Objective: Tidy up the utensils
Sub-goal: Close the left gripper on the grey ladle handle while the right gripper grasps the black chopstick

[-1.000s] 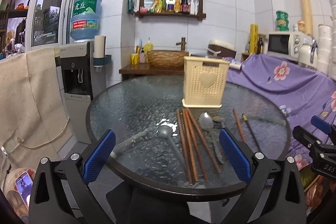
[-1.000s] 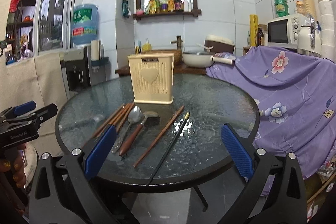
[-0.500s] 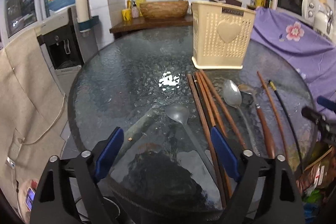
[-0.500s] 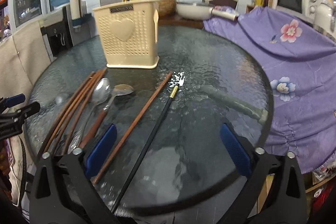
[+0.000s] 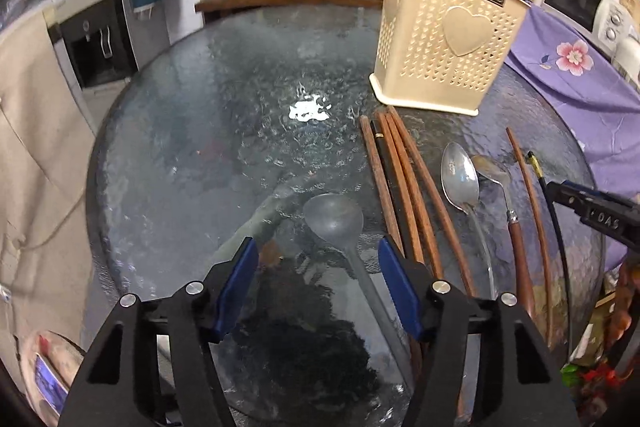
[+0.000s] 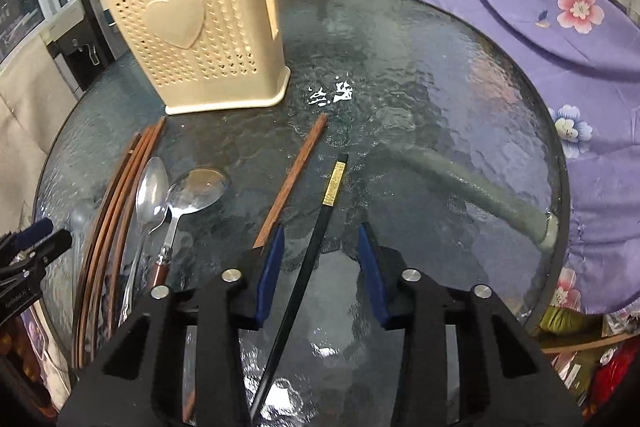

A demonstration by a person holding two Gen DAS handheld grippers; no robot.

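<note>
Table top [image 6: 420, 99]: textured glass, glossy. Utensil holder [image 6: 200, 27]: perforated matt cream plastic. Spoon [image 6: 150, 193]: polished metal; chopsticks [image 5: 404, 179]: brown wood.

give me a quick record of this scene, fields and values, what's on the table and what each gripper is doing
surface: round glass table
holder: cream utensil holder, upright, no utensils seen in it
left gripper: open, straddling the grey spoon
right gripper: open, straddling the black chopstick
other utensils: brown chopstick bundle, two metal spoons, single brown chopstick, all lying flat
progress: nothing gripped yet
</note>
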